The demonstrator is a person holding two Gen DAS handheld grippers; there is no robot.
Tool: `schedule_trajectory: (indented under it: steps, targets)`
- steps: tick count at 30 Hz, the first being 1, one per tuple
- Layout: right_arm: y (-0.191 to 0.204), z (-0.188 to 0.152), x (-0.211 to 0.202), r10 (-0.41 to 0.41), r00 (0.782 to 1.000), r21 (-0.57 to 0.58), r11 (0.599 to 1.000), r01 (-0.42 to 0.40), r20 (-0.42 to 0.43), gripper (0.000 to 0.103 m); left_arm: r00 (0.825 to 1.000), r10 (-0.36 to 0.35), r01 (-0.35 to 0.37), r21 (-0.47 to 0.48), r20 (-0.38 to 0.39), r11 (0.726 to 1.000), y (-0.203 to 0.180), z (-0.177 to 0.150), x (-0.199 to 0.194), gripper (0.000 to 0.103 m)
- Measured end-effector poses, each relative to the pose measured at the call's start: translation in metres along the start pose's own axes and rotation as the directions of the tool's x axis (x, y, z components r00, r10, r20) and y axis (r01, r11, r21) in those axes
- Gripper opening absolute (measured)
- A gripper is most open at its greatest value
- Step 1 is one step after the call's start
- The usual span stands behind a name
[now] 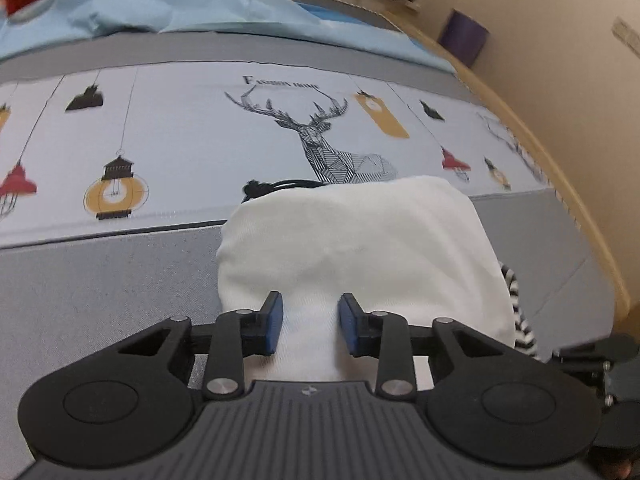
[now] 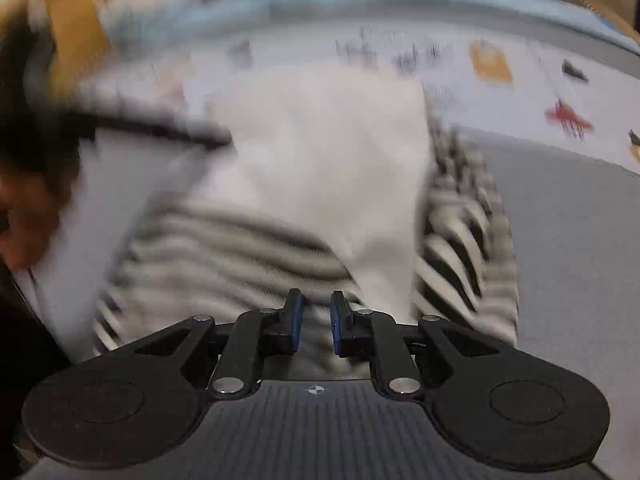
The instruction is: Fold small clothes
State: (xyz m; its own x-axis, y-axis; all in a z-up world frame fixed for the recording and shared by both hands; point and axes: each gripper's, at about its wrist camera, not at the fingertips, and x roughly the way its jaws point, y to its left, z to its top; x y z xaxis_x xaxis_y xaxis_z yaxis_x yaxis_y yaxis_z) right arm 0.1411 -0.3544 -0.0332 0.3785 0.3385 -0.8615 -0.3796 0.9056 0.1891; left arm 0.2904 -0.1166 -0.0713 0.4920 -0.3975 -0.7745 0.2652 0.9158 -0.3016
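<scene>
Now, left tongs (image 1: 311, 324): parted, straddling white garment (image 1: 352, 240), lower centre, pinning the fold.
Right tongs (image 2: 318, 322): narrowly parted over striped cloth (image 2: 224, 240); grip unclear, blurred.

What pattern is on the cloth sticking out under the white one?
Black and white stripes on the striped cloth, beneath the white cloth. It shows most in the right wrist view, though blurred.

The surface (image 1: 100, 280) is covered with a grey cloth that has a pale band (image 1: 192, 128) printed with a deer and lanterns. On it lies a folded white cloth (image 1: 360, 248) with black and white stripes (image 1: 520, 320) at its edge. A crumpled light blue sheet (image 1: 180, 4) lies at the far side.
</scene>
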Motion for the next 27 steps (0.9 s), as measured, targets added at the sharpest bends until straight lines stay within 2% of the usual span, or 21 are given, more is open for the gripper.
schedule_trajectory:
  steps: [1,4,6,8,10,12,13,17,19,20,21,22,23,24,25,27]
  targets:
    - [-0.001,0.000,-0.003,0.006,1.000,0.003,1.000,-0.006,0.015,0.015,1.000,0.001,-0.001,-0.024,0.003,1.000,0.005,0.000,-0.002,0.044]
    - [-0.016,0.002,-0.013,0.022,0.999,0.122,0.992,-0.026,0.041,0.015,1.000,-0.003,0.006,-0.125,0.025,0.992,0.022,0.005,-0.012,0.054]
    - [-0.023,0.003,-0.019,-0.024,0.998,0.149,0.989,0.016,0.055,0.018,1.000,-0.009,0.013,-0.200,0.017,0.980,0.036,0.007,-0.012,0.071]
    - [-0.027,0.001,-0.023,-0.079,0.995,0.173,0.983,0.068,0.058,0.026,1.000,-0.010,0.003,-0.287,-0.022,0.958,0.052,0.007,-0.006,0.076]
    - [-0.035,-0.005,-0.023,-0.145,0.989,0.202,0.970,0.134,0.038,0.048,0.996,-0.054,0.022,-0.375,-0.075,0.927,0.065,0.008,0.005,0.076]
    - [-0.045,-0.011,-0.021,-0.181,0.983,0.225,0.958,0.177,-0.005,0.053,0.989,-0.108,0.048,-0.454,-0.106,0.890,0.075,0.005,0.017,0.077]
    - [-0.050,-0.015,-0.019,-0.169,0.985,0.247,0.954,0.169,-0.020,0.055,0.986,-0.126,0.059,-0.478,-0.111,0.876,0.077,0.004,0.022,0.077]
    - [-0.066,-0.018,-0.004,-0.110,0.992,0.363,0.924,0.123,-0.055,0.061,0.975,-0.195,0.110,-0.523,-0.110,0.845,0.081,0.004,0.040,0.077]
    - [-0.072,-0.021,-0.001,-0.087,0.994,0.420,0.901,0.109,-0.072,0.063,0.967,-0.230,0.140,-0.532,-0.106,0.835,0.082,0.002,0.048,0.070]
    - [-0.075,-0.022,0.001,-0.069,0.995,0.452,0.887,0.096,-0.075,0.063,0.966,-0.236,0.147,-0.529,-0.105,0.836,0.083,0.003,0.050,0.066]
    - [-0.078,-0.023,0.003,-0.053,0.996,0.478,0.874,0.082,-0.073,0.063,0.966,-0.238,0.151,-0.520,-0.103,0.841,0.083,0.004,0.051,0.055]
    - [-0.078,-0.023,0.002,-0.046,0.997,0.488,0.869,0.074,-0.069,0.056,0.965,-0.242,0.158,-0.507,-0.102,0.847,0.081,0.005,0.050,0.051]
    - [-0.078,-0.022,0.003,-0.029,0.998,0.494,0.868,0.053,-0.058,0.047,0.967,-0.236,0.160,-0.486,-0.099,0.859,0.080,0.008,0.048,0.040]
    - [-0.077,-0.021,0.004,0.009,0.999,0.505,0.863,0.012,-0.038,0.025,0.970,-0.227,0.161,-0.466,-0.089,0.870,0.079,0.011,0.044,0.033]
    - [-0.076,-0.019,0.005,0.024,0.999,0.516,0.857,-0.009,-0.024,0.021,0.974,-0.217,0.164,-0.447,-0.068,0.879,0.080,0.015,0.038,0.032]
    - [-0.068,-0.009,0.009,-0.002,1.000,0.501,0.865,0.004,-0.004,0.017,0.983,-0.183,0.163,-0.412,-0.011,0.896,0.083,0.025,0.022,0.030]
